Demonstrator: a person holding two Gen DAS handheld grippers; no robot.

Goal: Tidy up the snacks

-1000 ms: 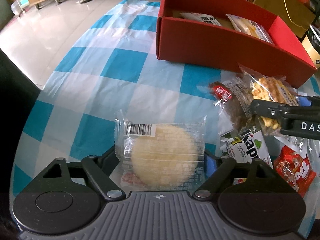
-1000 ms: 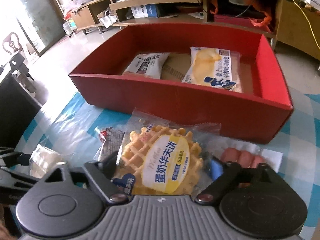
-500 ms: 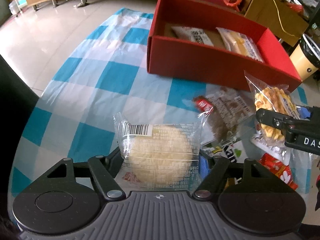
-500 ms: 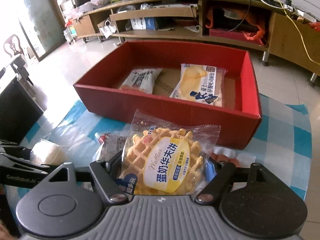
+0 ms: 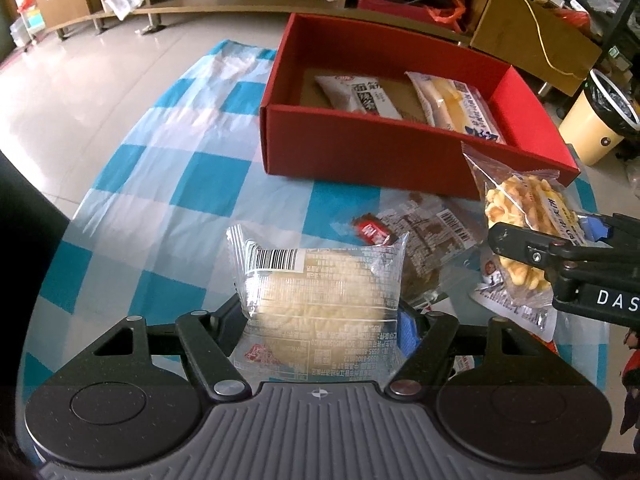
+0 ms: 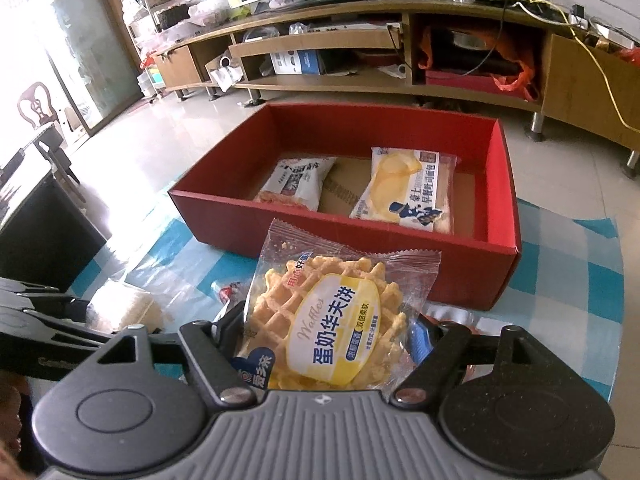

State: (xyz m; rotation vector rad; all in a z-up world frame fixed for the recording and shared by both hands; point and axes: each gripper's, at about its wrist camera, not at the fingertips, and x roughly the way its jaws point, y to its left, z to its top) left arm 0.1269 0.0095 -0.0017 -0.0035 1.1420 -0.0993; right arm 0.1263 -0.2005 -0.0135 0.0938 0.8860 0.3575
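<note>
My left gripper (image 5: 320, 320) is shut on a clear-wrapped round pale cake (image 5: 318, 296) and holds it above the checked tablecloth. My right gripper (image 6: 332, 328) is shut on a waffle packet (image 6: 332, 320) with a yellow label; this packet also shows in the left wrist view (image 5: 520, 216), with the right gripper (image 5: 576, 256) at the right edge. The red box (image 6: 340, 232) lies ahead with two white snack packets (image 6: 404, 192) inside; it also shows in the left wrist view (image 5: 360, 152).
Loose snack packets (image 5: 424, 240) lie on the blue and white checked tablecloth (image 5: 168, 184) between the grippers and the box. A wooden TV cabinet (image 6: 400, 52) stands beyond the table. A cream bin (image 5: 596, 120) stands on the floor at the right.
Both grippers have risen with their packets, so the box's inside shows more fully. The cake and the waffle packet stay gripped.
</note>
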